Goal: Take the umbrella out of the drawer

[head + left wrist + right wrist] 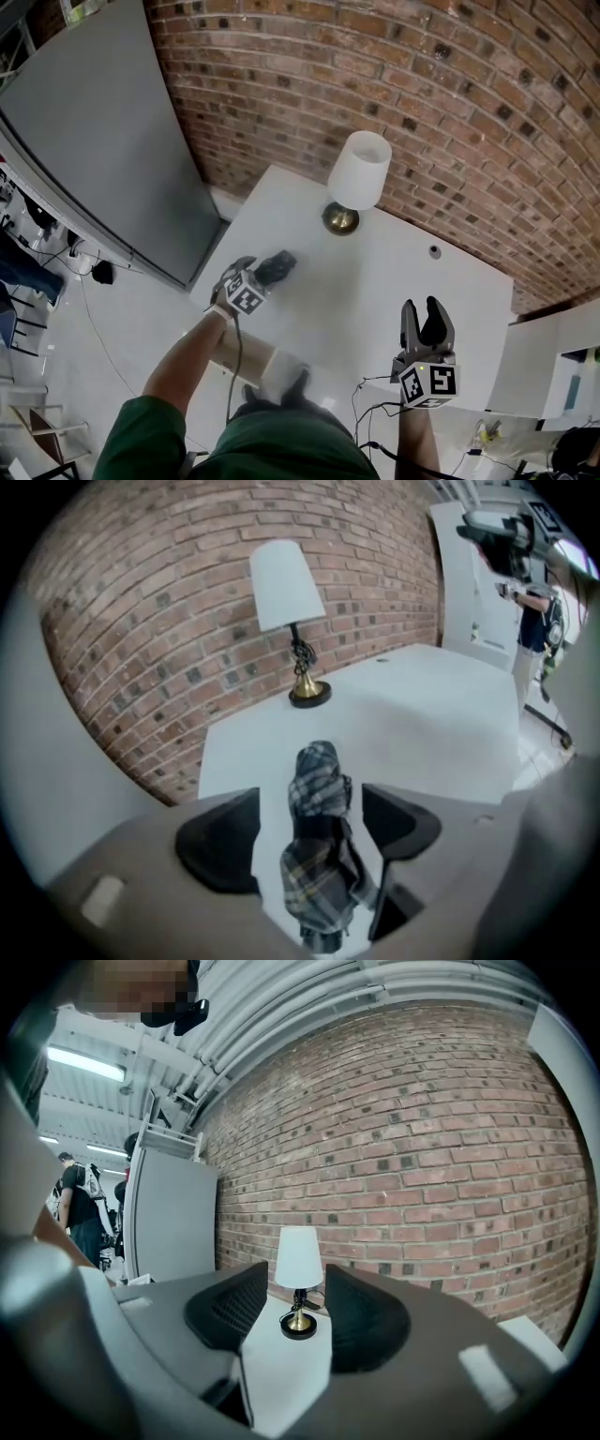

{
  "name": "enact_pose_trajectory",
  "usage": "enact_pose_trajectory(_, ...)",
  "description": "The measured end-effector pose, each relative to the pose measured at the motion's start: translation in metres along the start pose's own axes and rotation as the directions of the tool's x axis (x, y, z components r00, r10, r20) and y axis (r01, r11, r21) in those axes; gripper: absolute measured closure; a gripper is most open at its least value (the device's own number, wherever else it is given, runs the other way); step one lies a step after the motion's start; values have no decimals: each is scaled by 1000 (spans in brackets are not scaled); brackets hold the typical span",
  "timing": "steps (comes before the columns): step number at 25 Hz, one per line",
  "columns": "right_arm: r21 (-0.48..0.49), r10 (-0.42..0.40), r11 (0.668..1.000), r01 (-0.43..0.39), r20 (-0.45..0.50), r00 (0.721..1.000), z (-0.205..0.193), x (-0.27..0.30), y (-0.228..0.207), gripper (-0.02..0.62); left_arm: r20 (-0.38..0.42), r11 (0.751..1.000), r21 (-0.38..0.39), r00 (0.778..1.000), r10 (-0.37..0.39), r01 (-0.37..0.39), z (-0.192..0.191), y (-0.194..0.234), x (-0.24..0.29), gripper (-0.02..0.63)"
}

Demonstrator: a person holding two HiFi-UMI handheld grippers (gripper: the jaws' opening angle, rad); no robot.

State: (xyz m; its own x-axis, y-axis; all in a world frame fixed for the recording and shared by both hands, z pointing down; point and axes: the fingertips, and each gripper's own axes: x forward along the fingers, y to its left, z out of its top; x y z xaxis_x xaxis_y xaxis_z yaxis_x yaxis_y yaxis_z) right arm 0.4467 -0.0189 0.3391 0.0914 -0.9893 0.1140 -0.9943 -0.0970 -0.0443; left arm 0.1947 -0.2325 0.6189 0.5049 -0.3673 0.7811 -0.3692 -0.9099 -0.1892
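The folded plaid umbrella (pixel 277 265) lies on the white table (pixel 375 281) near its left edge. In the left gripper view the umbrella (pixel 319 855) runs lengthwise between the jaws, resting on the tabletop. My left gripper (pixel 265 274) stands open around it (pixel 314 822), with a gap showing beside each pad. My right gripper (pixel 422 314) hovers at the table's near right edge, pointing toward the brick wall. Its jaws are open and nothing is between them (pixel 295 1312). No drawer can be made out in any view.
A lamp (pixel 356 178) with a white shade and brass base stands at the back of the table by the brick wall. A tall grey panel (pixel 94 141) stands to the left, a white cabinet (pixel 553 366) to the right. Cables lie on the floor; a person (pixel 75 1204) stands far off.
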Motion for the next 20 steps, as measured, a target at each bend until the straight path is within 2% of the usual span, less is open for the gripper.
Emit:
enact_pose_trajectory(2,9,-2,1000,2,6,1000,4,0,9,403,83,999,-25,996,31,-29,14,12,-23,272)
enact_pose_trajectory(4,10,-7,1000,6,19,1000,11,0,18,403,180,997,-54,981,71,-62,32,25,-53,286)
enact_pose_trajectory(6,6,-17,1000,17,40,999,21,-1,25,403,276,992,-78,953,121,-103,51,40,-86,314)
enact_pose_trajectory(8,-2,-31,1000,31,66,997,32,-1,29,403,366,986,-97,917,161,-134,72,52,-123,335)
enact_pose_trajectory(12,-5,-66,998,67,123,990,59,-2,34,404,521,979,-123,829,202,-162,112,69,-201,381)
enact_pose_trajectory(17,-25,-89,995,96,196,977,94,-5,49,403,691,973,-158,686,229,-166,154,75,-297,420)
enact_pose_trajectory(20,-56,-83,994,97,221,972,108,-6,63,404,756,972,-159,612,232,-172,170,73,-341,426)
